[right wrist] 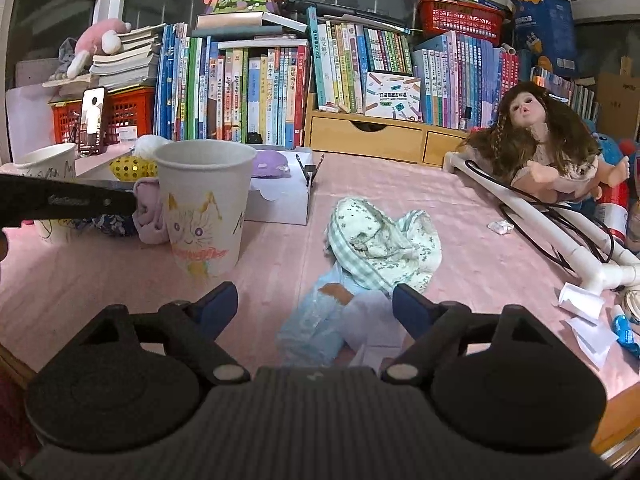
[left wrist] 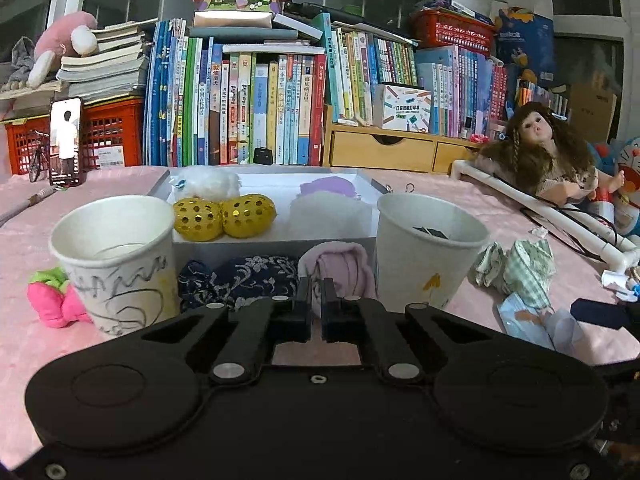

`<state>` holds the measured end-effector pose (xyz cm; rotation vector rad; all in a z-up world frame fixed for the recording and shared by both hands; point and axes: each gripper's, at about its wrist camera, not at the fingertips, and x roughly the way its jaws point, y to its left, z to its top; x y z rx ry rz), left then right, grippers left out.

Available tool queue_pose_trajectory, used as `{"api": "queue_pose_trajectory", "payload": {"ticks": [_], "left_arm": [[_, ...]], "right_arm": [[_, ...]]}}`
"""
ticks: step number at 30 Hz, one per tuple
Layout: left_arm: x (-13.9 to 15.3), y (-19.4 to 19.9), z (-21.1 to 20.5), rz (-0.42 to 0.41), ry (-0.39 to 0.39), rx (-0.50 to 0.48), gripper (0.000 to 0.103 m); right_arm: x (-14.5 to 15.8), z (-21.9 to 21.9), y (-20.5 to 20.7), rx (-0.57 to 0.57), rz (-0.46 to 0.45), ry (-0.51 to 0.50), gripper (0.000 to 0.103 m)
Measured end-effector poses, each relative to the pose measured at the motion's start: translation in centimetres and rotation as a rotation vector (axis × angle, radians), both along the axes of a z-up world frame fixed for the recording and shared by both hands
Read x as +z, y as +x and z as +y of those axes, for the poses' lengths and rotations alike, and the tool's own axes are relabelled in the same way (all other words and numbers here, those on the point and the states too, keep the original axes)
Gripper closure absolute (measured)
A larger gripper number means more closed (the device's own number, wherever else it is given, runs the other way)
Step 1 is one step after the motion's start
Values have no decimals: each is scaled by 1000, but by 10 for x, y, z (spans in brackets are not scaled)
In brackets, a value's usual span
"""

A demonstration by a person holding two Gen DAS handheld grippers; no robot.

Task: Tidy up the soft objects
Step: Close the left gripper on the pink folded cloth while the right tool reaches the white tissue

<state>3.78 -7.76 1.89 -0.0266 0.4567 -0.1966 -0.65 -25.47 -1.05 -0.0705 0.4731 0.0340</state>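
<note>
Presently: left gripper [left wrist: 316,292] clamped, seemingly on pink cloth [left wrist: 340,268], lower centre; right gripper [right wrist: 314,304] wide, empty. Slippage risked if only a fold is pinched.

My left gripper [left wrist: 316,292] hid part of the pink cloth [left wrist: 340,268] — whether it pinched it, I couldn't tell; 1 cup [left wrist: 428,248] held something dark, unclear.

Pink tabletop [right wrist: 400,208] carries cups [right wrist: 204,200], box [right wrist: 280,204], crumpled cloths [right wrist: 384,248].
</note>
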Motion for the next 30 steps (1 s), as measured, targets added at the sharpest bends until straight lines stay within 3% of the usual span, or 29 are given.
{"api": "queue_pose_trajectory", "payload": {"ticks": [2,6,16,23,29,30], "left_arm": [[2,-4,1,-8,5,-7,98],[5,1,2,-42,6,27,84],[1,41,19,71,-254,3,61],[-6,57,24,113,-342,26,63],[-8,60,26,130,-369,47,88],[-7,59,27,126,-365,52,92]], "right_arm": [[0,0,0,-3,-2,1,14],[0,0,-1,-9,-6,2,13],[3,-2,-6,-40,-41,-2,13],[-2,-7,-5,-69,-34,12,13],[-4,-12,-6,-69,-32,58,14],[-3,-12,-6,-67,-36,68,17]]}}
